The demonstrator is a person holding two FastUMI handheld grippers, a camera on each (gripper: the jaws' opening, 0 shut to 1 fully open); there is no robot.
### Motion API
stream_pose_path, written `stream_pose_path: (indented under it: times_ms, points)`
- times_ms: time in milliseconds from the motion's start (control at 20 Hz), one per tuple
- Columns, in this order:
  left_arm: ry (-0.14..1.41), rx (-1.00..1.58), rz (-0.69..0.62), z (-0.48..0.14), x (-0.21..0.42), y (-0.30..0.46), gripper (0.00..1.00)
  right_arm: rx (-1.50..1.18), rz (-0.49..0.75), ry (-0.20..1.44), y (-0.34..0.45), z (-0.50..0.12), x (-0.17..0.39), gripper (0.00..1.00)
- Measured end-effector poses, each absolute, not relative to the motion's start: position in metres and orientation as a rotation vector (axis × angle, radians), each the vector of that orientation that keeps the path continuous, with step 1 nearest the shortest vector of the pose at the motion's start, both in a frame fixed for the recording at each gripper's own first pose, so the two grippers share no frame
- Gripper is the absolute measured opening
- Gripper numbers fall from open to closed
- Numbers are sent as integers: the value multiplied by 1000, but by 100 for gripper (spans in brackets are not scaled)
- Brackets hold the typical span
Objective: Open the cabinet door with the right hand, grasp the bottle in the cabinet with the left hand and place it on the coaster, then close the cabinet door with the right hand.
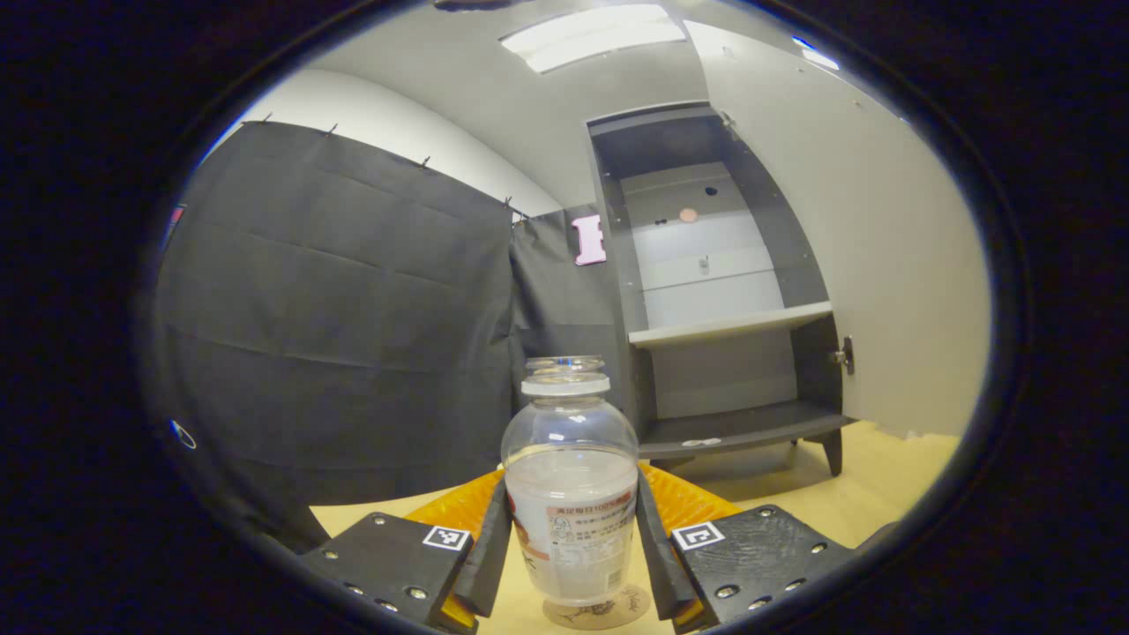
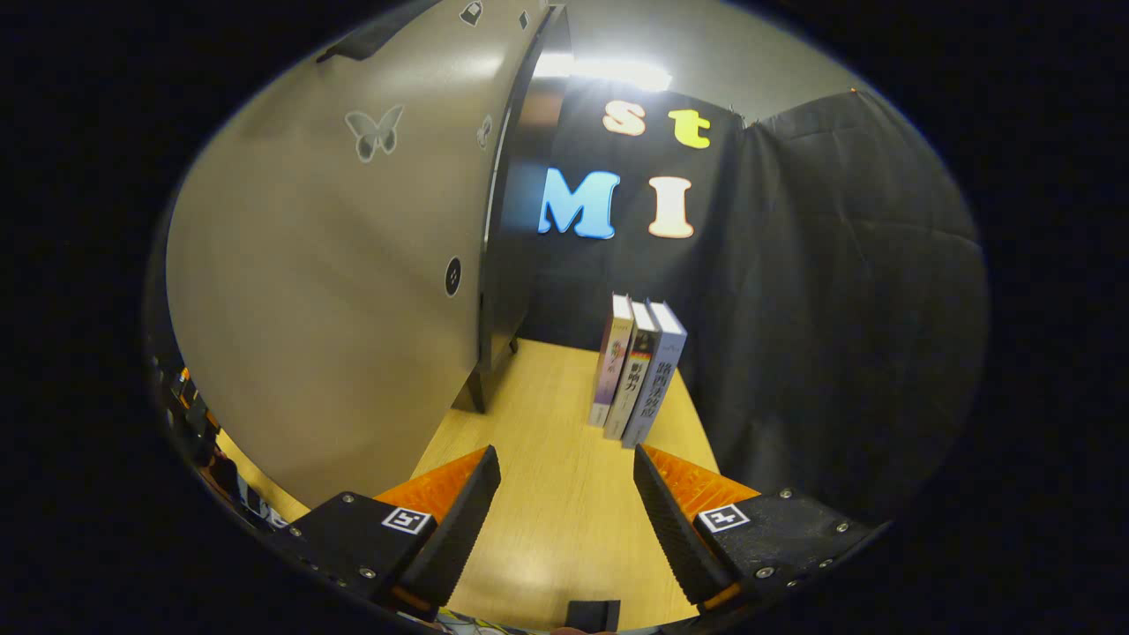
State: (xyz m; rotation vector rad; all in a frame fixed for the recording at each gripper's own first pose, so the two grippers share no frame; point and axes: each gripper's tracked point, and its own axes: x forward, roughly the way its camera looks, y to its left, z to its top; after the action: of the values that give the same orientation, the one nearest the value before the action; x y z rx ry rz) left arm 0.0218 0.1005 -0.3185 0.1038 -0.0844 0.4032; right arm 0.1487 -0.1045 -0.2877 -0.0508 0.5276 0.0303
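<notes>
Bottle [image 1: 571, 494] stood on the coaster [image 1: 596, 608], our left gripper [image 1: 571, 551] clamped on it. Beside the cabinet [image 1: 732, 423], our right gripper [image 2: 564, 520] gaped empty; the door [image 2: 326, 265] remained to close.

One bottle [image 1: 571, 494], one coaster [image 1: 596, 610], one cabinet [image 1: 719, 291] with one open door [image 1: 873, 265], three upright books [image 2: 637, 370], two grippers [image 1: 571, 551] [image 2: 564, 520].

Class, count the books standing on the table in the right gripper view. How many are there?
3: the books stand upright side by side on the wooden table, against the black cloth wall, right of the open cabinet door. Others may be hidden.
</notes>
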Motion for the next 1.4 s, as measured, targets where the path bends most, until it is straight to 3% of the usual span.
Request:
stream_pose_path:
  times_ms: [150,800,900,1050,1100,1150,1250,1300,1400]
  points:
    - [-45,54,361,-351,29,88,68,-46,22,529,-101,-289,148,95]
    - [-26,99,349,-377,42,84,68,-95,71,549,-89,-308,146,95]
    - [-18,122,336,-378,45,78,77,-90,83,569,-87,-313,145,96]
    - [-22,118,346,-377,43,79,73,-86,97,567,-84,-311,146,96]
    - [-23,120,354,-375,41,79,78,-89,102,568,-83,-313,147,95]
    - [-26,119,360,-375,41,81,76,-90,110,571,-82,-313,146,95]
    - [-36,120,356,-370,41,80,89,-90,121,572,-79,-315,146,96]
    - [-45,135,360,-366,40,80,84,-90,124,570,-78,-314,147,96]
    - [-67,154,355,-357,37,77,84,-91,132,565,-77,-314,148,95]
